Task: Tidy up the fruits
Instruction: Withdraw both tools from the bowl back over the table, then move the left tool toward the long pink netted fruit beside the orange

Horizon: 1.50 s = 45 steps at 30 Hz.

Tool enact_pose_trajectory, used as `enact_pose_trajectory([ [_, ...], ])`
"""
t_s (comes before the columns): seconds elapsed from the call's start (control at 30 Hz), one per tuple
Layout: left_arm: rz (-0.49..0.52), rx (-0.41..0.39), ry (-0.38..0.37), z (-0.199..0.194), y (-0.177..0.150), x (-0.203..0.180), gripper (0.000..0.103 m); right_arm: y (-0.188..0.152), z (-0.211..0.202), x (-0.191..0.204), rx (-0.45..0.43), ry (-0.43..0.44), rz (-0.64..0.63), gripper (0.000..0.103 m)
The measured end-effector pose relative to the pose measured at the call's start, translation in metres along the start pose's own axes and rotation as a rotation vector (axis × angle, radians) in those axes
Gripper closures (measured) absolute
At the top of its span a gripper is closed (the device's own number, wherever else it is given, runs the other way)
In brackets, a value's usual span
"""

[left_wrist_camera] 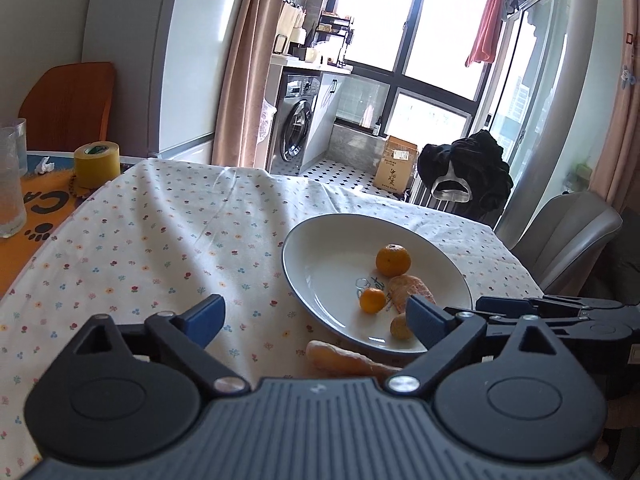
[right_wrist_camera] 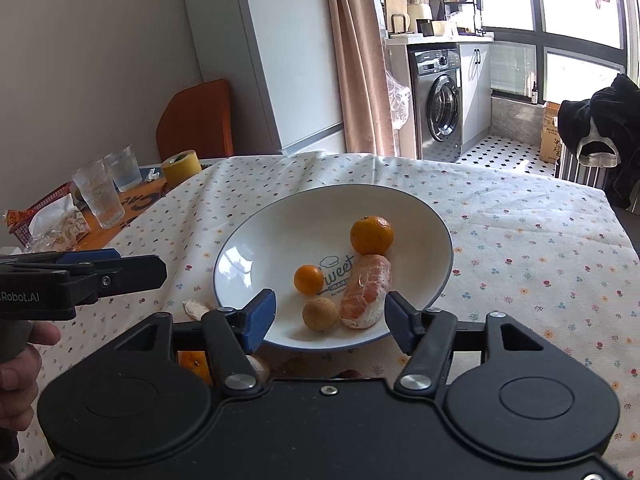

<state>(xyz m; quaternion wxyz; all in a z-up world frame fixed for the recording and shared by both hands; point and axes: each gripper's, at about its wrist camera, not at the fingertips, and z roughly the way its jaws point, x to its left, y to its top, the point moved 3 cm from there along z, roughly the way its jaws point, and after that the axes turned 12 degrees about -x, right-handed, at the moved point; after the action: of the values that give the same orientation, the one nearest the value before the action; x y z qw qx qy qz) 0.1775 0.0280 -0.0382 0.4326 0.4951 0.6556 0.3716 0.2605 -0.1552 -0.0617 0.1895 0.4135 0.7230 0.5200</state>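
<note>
We hold both grippers, left [left_wrist_camera: 316,316] and right [right_wrist_camera: 330,316], jaws open and empty, facing the centre-frame plate [right_wrist_camera: 256,224] gathering fruit.

yellow tape roll [right_wrist_camera: 181,168] sitting way off left of the fingers, two ribbed glasses [right_wrist_camera: 105,188] standing beside it, washing machine [right_wrist_camera: 438,106] showing far beyond the fingertips

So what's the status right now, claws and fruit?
Left claw open, empty. Right claw open, empty, at the plate rim. Four fruits on plate, including peeled mandarin. Peel scrap lies on cloth beside plate.
</note>
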Motion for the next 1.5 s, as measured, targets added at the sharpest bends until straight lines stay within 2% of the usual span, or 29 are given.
enact_pose_trajectory([
  [0.07,-0.001,-0.002,0.005,-0.004,-0.001,0.0,0.003,-0.001,-0.004,0.002,-0.002,0.002,-0.003,0.039],
  [0.27,0.001,-0.008,0.021,-0.017,-0.004,0.001,0.0,0.0,-0.021,0.006,-0.029,0.006,-0.003,0.022],
  [0.33,-0.001,-0.006,0.02,-0.022,-0.005,0.001,0.0,0.0,-0.029,0.007,-0.04,0.01,0.007,0.009],
  [0.5,0.008,-0.003,0.015,-0.033,-0.009,-0.001,0.0,-0.001,-0.044,0.008,-0.05,0.019,0.021,0.001],
  [1.03,0.048,0.041,-0.013,-0.065,-0.022,-0.015,0.0,-0.013,-0.083,0.003,-0.027,0.051,0.089,0.0],
  [1.5,0.099,0.072,-0.038,-0.079,-0.028,-0.02,0.0,-0.022,-0.096,-0.001,0.003,0.049,0.114,0.0],
])
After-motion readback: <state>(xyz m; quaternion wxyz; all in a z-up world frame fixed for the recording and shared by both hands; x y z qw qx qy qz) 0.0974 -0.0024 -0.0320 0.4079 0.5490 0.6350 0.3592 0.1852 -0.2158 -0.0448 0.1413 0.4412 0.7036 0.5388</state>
